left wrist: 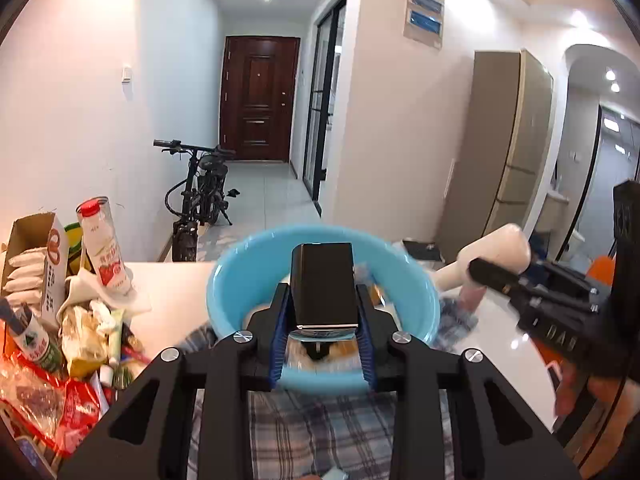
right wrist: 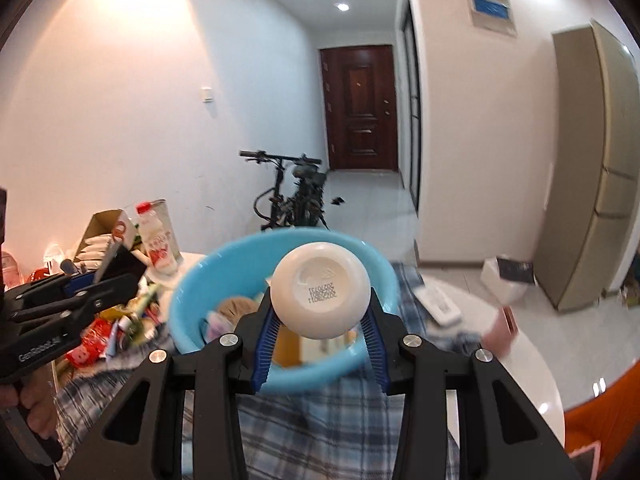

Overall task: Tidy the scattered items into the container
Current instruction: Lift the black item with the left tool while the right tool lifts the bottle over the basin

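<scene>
Gripping a black box (left wrist: 323, 286), the left gripper (left wrist: 323, 344) has its jaws clamped on the box's sides and holds it just above the near rim of the blue basin (left wrist: 236, 280), while the right gripper (right wrist: 320, 344) has its jaws clamped around a cream bottle (right wrist: 319, 290), whose stamped base faces the camera, likewise over the basin's opening. Both loads look ready to be dropped in, so the task seems partway through. Beneath the grippers a plaid cloth (right wrist: 340, 416) covers the white surface (left wrist: 176, 280), and the basin rests on it. Inside the basin several things already lie: something tan and rounded, pale packets and a yellowish carton, though blur keeps them from being told apart. Left of the basin a heap of clutter (left wrist: 76, 332) waits: red wrappers, crumpled bags and tubes. Behind it stand a strawberry drink bottle (left wrist: 105, 248) and an open cardboard box (left wrist: 34, 256) of white sachets. Much remains to gather.
</scene>
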A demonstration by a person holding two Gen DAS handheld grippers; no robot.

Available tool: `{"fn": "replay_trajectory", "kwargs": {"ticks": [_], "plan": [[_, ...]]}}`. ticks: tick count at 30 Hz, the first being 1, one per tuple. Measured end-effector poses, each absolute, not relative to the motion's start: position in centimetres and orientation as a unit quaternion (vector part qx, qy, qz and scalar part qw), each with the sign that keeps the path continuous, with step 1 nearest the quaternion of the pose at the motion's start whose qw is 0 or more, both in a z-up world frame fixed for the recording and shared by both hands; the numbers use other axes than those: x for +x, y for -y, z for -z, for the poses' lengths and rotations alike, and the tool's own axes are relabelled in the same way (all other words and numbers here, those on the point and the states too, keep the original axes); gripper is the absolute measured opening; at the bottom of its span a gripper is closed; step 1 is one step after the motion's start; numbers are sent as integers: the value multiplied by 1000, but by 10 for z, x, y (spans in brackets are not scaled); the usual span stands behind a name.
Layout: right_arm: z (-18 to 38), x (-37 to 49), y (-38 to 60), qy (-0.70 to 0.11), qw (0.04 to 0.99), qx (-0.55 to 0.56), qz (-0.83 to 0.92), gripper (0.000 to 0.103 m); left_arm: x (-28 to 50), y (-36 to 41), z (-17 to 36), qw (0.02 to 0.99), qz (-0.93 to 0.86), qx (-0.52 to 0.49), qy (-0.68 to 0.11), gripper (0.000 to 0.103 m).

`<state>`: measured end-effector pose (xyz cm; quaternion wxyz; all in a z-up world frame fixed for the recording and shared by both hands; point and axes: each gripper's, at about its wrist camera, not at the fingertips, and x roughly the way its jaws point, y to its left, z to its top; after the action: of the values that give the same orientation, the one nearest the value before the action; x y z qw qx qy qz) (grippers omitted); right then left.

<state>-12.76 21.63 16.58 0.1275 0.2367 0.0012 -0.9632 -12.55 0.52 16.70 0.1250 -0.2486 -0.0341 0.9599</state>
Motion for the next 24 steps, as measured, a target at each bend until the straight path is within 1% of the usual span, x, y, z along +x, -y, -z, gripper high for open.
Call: {"fn": "replay_trajectory", "kwargs": {"ticks": [5, 12, 15, 19, 24], "plan": [[-190, -143, -180, -11, 149, 220, 964, 42, -144, 9, -184, 115, -965, -233, 43, 29], [-207, -162, -137, -35, 155, 199, 967, 42, -175, 21, -181, 107, -964, -241, 47, 29], [-208, -172, -128, -35, 152, 193, 969, 42, -184, 22, -178, 114, -963, -239, 46, 29], [-202, -187, -124, -17, 156, 190, 969, 42, -199, 21, -167, 91, -965, -243, 28, 29], [-174, -213, -118, -19, 147, 224, 963, 42, -210, 26, -158, 66, -965, -253, 19, 29]]}}
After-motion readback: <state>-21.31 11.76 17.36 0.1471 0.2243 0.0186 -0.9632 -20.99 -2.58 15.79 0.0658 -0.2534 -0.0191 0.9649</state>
